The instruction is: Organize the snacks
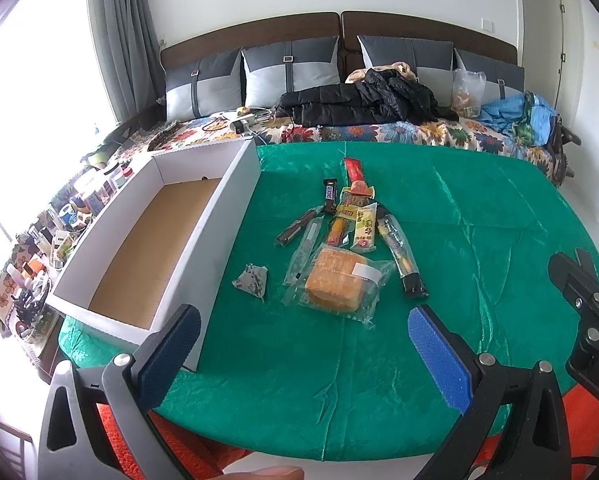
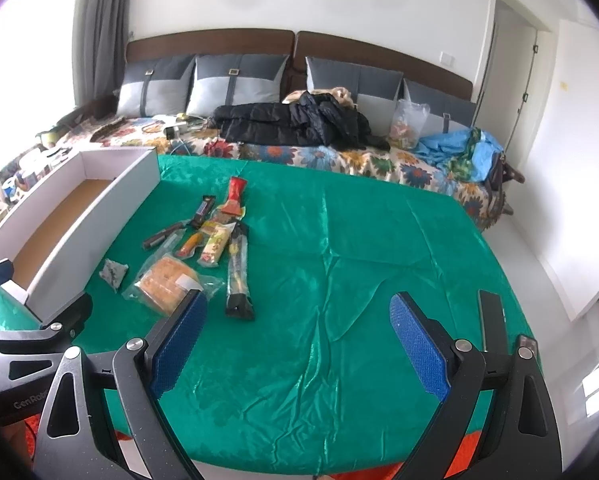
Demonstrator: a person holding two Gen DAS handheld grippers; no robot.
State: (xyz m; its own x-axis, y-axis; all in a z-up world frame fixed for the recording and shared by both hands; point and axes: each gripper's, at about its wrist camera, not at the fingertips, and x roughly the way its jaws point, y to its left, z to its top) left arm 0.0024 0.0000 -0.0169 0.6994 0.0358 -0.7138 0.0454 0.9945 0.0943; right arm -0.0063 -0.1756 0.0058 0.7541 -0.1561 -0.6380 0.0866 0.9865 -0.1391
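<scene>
Both tools gape over green cloth (image 1: 479,208).

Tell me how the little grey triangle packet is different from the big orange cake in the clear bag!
The grey triangle packet is much smaller than the orange cake. The packet's wrapper is printed and hides what is inside, while the cake's bag is clear, with a white label. The packet lies alone nearer the white box; the cake touches the pile of other snacks. Both lie on the green cloth, not yet in the box.
</scene>
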